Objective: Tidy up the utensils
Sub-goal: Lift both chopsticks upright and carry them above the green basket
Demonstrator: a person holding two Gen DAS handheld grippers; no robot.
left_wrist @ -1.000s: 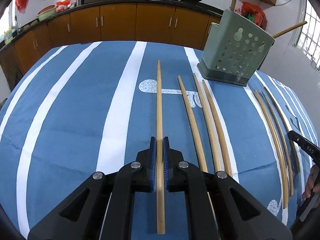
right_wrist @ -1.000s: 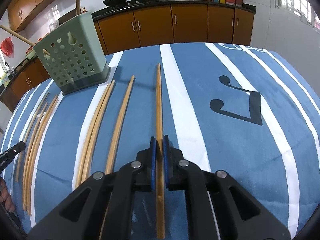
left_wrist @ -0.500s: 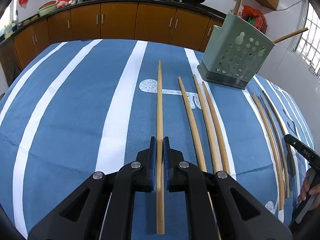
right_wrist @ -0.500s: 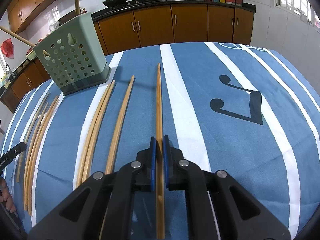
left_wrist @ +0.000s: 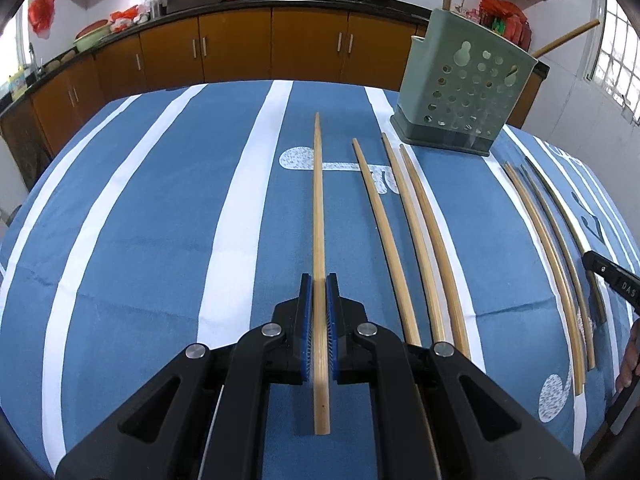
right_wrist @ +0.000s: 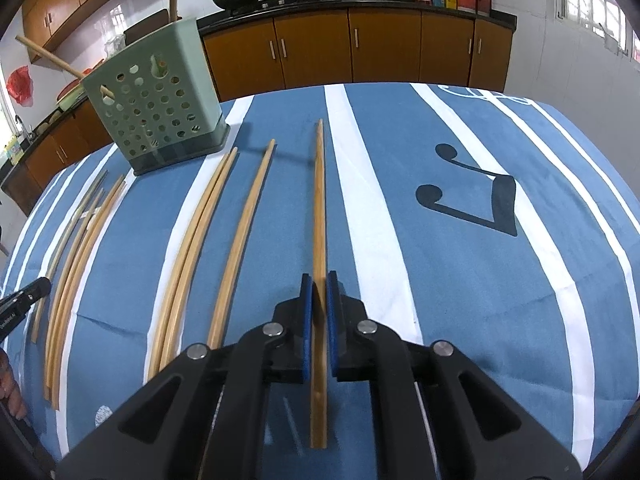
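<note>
My left gripper is shut on a bamboo chopstick that points forward over the blue striped tablecloth. My right gripper is shut on another bamboo chopstick, also pointing forward. The green perforated utensil holder stands at the far right in the left wrist view and at the far left in the right wrist view, with two sticks in it. Several loose chopsticks lie on the cloth between the grippers and the holder; they also show in the right wrist view.
More chopsticks lie in a group near the table's right side in the left view, and at the left in the right view. The other gripper's tip shows at each frame's edge. Brown kitchen cabinets stand behind the table.
Both grippers have risen slightly with their chopsticks; the view is a little higher above the cloth. The loose chopsticks and the holder have not moved.
</note>
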